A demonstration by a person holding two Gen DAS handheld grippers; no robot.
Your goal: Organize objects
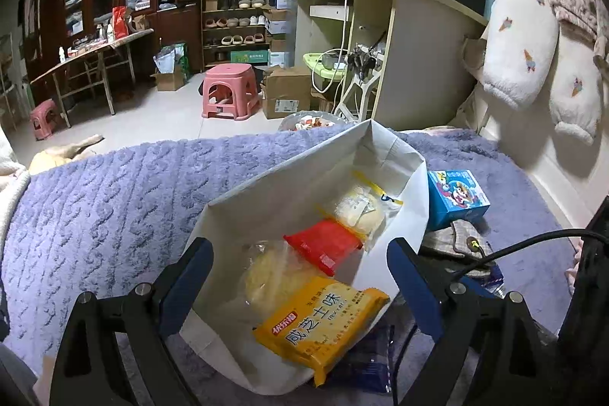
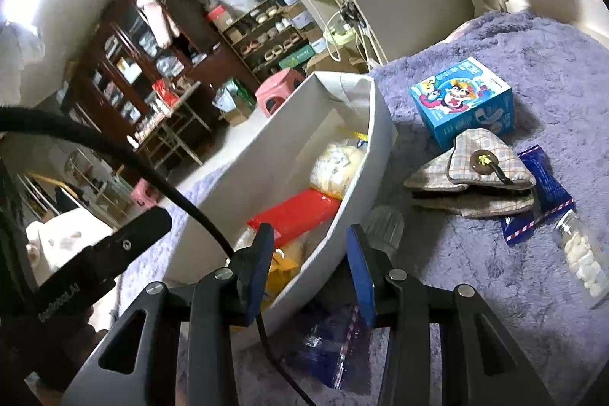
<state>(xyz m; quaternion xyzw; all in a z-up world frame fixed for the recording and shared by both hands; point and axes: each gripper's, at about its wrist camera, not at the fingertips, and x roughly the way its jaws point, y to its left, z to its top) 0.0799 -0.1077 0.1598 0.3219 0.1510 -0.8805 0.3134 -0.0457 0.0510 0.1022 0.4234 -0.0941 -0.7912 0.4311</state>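
A white box [image 1: 403, 208] [image 2: 377, 139] sits on the purple blanket [image 1: 114, 200]. It holds a yellow snack pack [image 1: 319, 326], a red pack [image 1: 323, 246] [image 2: 293, 215] and clear bags of pale food [image 1: 357, 208] [image 2: 335, 166]. My left gripper [image 1: 300, 273] is open and empty, its fingers either side of the box's near end, above the yellow pack. My right gripper [image 2: 310, 269] is open and straddles the box's near right wall. Beside the box lie a blue carton [image 1: 456, 196] [image 2: 464, 101], a plaid pouch [image 2: 475, 177], blue packets [image 2: 540, 193] [image 2: 331, 345] and a clear bottle of white tablets [image 2: 582, 257].
A clear ribbed object [image 2: 384, 223] lies by the box wall. A black cable [image 2: 152, 174] crosses the right wrist view. The left gripper's body [image 2: 95, 253] is close on the left. A headboard with white pillows [image 1: 525, 44] stands to the right. Pink stools [image 1: 228, 90] stand on the floor beyond.
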